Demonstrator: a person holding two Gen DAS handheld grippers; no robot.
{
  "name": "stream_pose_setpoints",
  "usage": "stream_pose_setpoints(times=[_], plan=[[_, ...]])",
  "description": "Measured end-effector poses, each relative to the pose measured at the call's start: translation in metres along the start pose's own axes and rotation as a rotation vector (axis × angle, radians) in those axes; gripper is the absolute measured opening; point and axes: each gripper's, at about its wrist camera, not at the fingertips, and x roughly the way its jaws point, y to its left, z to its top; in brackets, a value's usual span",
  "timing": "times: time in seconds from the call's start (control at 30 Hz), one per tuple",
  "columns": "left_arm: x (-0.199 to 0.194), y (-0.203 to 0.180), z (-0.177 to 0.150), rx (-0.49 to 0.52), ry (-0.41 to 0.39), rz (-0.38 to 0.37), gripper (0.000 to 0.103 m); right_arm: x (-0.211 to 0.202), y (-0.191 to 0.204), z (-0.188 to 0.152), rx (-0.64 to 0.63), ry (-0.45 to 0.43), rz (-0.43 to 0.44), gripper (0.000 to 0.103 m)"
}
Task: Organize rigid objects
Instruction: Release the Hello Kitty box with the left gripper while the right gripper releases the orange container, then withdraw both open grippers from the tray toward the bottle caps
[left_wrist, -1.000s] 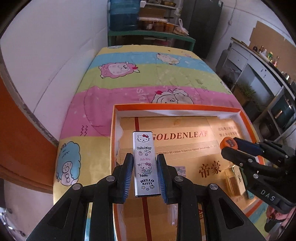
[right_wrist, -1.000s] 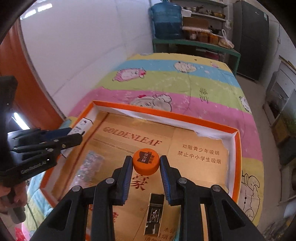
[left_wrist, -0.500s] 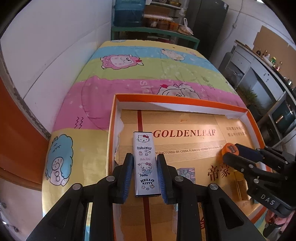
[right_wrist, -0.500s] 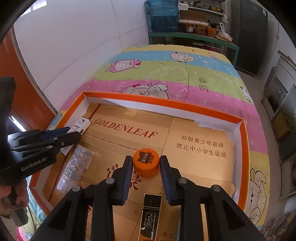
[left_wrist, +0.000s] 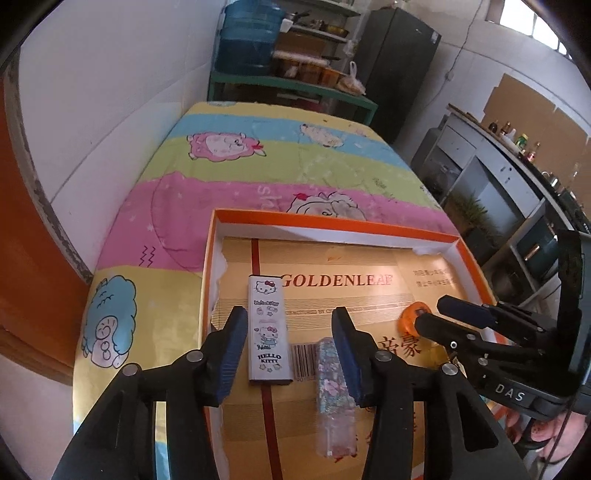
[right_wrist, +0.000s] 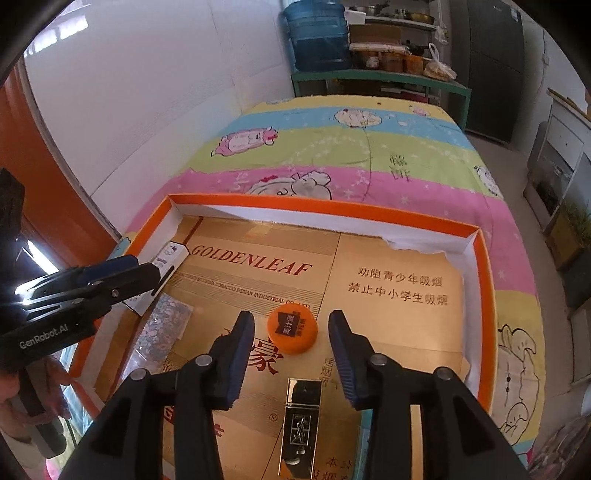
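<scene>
Left claw (left_wrist: 290, 343), right claw (right_wrist: 291, 350): black frames, blue ribbed pads, silver screws.

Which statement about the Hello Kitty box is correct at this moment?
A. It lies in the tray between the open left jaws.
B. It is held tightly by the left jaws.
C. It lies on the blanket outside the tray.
A: the Hello Kitty box lies flat in the orange tray, with gaps to both jaws of the open left gripper.

The right tool (right_wrist: 291, 350) hangs with jaws spread over the orange-rimmed tray (right_wrist: 484, 288), the orange cap (right_wrist: 293, 331) lying free between them. A gold box (right_wrist: 301, 428) lies at six o'clock; the left tool (right_wrist: 162, 271) sits at nine o'clock.
</scene>
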Motion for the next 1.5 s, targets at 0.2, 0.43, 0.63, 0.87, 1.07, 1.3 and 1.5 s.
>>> stream_pose_setpoints(times=[0.2, 0.43, 0.63, 0.87, 1.07, 1.3, 1.5], plan=[[-0.024, -0.006, -0.009, 0.003, -0.042, -0.002, 0.049, -0.019, -0.003, -0.004, 0.033, -0.041, 0.02, 0.042], [-0.065, -0.023, -0.029, 0.047, -0.121, 0.059, 0.049, -0.049, 0.004, -0.018, 0.044, -0.097, 0.021, 0.042], [-0.098, -0.035, -0.051, 0.09, -0.181, 0.107, 0.049, -0.074, 0.013, -0.034, 0.037, -0.138, 0.007, 0.042], [-0.135, -0.048, -0.077, 0.119, -0.248, 0.125, 0.049, -0.102, 0.028, -0.063, 0.029, -0.17, -0.015, 0.042], [-0.154, -0.056, -0.099, 0.118, -0.267, 0.121, 0.049, -0.112, 0.038, -0.093, 0.041, -0.153, 0.01, 0.042], [-0.166, -0.06, -0.125, 0.106, -0.278, 0.147, 0.049, -0.125, 0.046, -0.122, 0.046, -0.191, -0.013, 0.042], [-0.174, -0.057, -0.146, 0.068, -0.294, 0.139, 0.049, -0.141, 0.051, -0.14, 0.052, -0.254, -0.067, 0.042]])
